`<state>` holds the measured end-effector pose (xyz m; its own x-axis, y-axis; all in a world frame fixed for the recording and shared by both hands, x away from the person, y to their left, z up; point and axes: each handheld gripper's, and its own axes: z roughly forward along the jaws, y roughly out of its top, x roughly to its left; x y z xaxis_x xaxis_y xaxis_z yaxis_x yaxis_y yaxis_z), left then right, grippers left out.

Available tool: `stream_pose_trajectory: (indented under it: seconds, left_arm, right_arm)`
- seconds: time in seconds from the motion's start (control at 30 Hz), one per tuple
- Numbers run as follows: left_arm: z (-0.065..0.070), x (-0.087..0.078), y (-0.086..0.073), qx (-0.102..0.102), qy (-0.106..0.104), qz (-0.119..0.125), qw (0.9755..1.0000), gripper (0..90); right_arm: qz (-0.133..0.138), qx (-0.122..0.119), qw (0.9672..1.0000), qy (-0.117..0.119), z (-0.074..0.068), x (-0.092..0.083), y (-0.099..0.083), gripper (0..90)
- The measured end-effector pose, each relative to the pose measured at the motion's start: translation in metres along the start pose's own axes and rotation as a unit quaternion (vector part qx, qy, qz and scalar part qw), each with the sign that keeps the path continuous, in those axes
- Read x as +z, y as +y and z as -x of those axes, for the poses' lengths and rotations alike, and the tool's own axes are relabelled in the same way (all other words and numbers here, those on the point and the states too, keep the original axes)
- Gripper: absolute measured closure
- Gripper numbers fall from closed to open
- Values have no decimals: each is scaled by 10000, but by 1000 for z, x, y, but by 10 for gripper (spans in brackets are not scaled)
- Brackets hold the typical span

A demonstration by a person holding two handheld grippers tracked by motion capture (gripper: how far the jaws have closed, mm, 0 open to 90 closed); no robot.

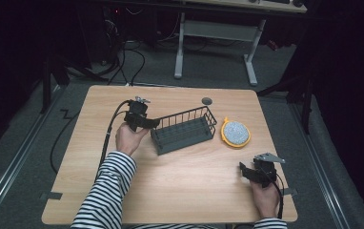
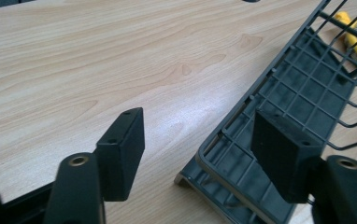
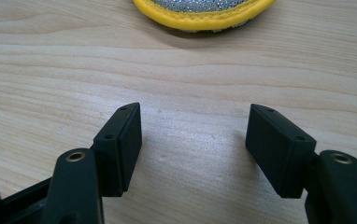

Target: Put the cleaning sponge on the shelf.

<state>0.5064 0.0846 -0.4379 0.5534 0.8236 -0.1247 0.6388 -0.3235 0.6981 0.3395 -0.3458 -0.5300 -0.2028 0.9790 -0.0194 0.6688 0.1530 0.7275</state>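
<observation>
A dark wire basket [image 1: 184, 135] lies near the middle of the wooden table [image 1: 189, 186]. To its right rests a round scrubbing pad [image 1: 236, 133], silvery with a yellow rim. My left gripper [image 1: 149, 125] is at the basket's left end and stands open. In the left gripper view, one jaw of the left gripper [image 2: 197, 126] is over the bare wood and the other over the basket [image 2: 303, 88], with the corner rim between them and untouched. My right gripper [image 1: 247, 171] is open near the front right edge, with nothing in it. In the right gripper view, the right gripper [image 3: 195, 123] points at the pad [image 3: 204, 9].
A small dark round cap [image 1: 207, 101] is set in the table's far edge. Beyond the table stands a white-legged desk [image 1: 216, 33], with cables [image 1: 127, 62] on the grey floor. The left gripper's cable [image 1: 107, 136] runs over the table's left side.
</observation>
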Motion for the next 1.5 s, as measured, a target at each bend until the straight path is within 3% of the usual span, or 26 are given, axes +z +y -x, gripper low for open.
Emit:
stream_pose_trajectory:
  seconds: [0.2,0.33,0.67,0.87,1.1,1.27,1.5]
  left_arm:
    - [3,-22,0,58,24,271,9996,335]
    - [1,-38,-6,-16,3,432,9991,338]
    - [-12,-68,-49,-354,173,628,9972,341]
    - [-18,-75,-72,-528,184,514,9971,344]
    - [-19,-81,-98,-706,161,646,9953,344]
    - [-20,-75,-119,-822,60,632,9946,357]
    - [-21,-59,-144,-965,148,569,9936,358]
  right_arm:
    - [-4,-1,10000,-2,0,0,0,364]
    - [-2,0,10000,-2,0,0,0,364]
    - [-2,2,10000,-5,0,0,0,367]
    - [-2,7,10000,-7,0,0,0,370]
    - [-2,10,10000,-8,0,0,0,371]
    - [-8,28,10000,7,0,0,0,370]
    - [-9,-39,10000,55,1,0,0,344]
